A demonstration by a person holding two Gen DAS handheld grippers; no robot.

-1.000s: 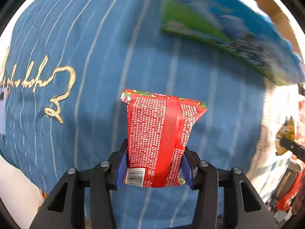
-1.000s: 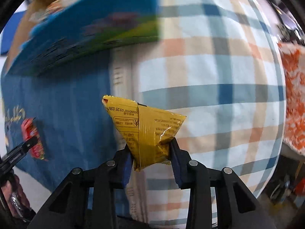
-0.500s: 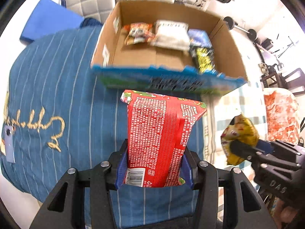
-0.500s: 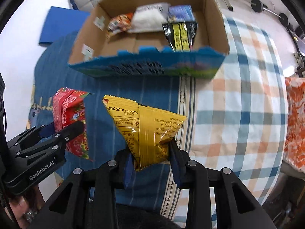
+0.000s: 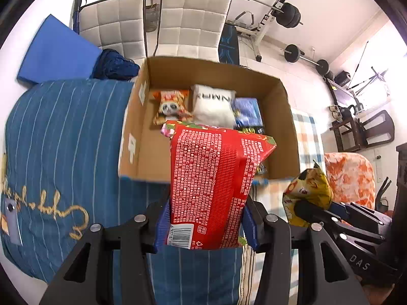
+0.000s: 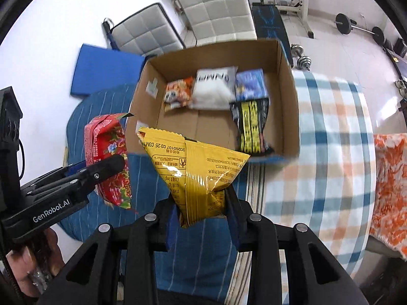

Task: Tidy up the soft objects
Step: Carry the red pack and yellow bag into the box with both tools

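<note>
The left claw [image 5: 204, 223] is clamped on a red snack packet [image 5: 211, 185], gripping its lower sides so the packet stands upright between the fingers and hides the near middle of the cardboard box [image 5: 142, 117] behind it. The packet's back is covered in small white print too fine to read; a barcode sits at its bottom left. In the right wrist view the same packet shows a flowered front, and the side of the left claw's housing reads "GenRobot.AI".

The right claw [image 6: 202, 211] is clamped on a yellow snack packet [image 6: 195, 170], pinching its lower corner so that the bag fans upward and covers part of the box's near wall. A date line, "20260107 03:25 03M", can be read along its top edge; the rest is too small. From the left wrist view the yellow packet appears low at the right, and the right claw's body shows the letters "DAS", with the rest cut off.

Both packets hang in the air above a blue striped cloth [image 5: 63, 139] with gold script embroidery, just short of the box. A plaid cloth [image 6: 330, 139] lies to the right.

Inside the box, along the far wall, lie an orange panda packet [image 6: 178, 92], a white pillow-like pack [image 6: 213, 89] with blurred dark lettering, and a blue packet [image 6: 250, 85]; a black and yellow packet [image 6: 251, 127] lies along the right wall.

Beyond stand white padded chairs [image 5: 193, 23] and gym weights [image 5: 290, 15].
</note>
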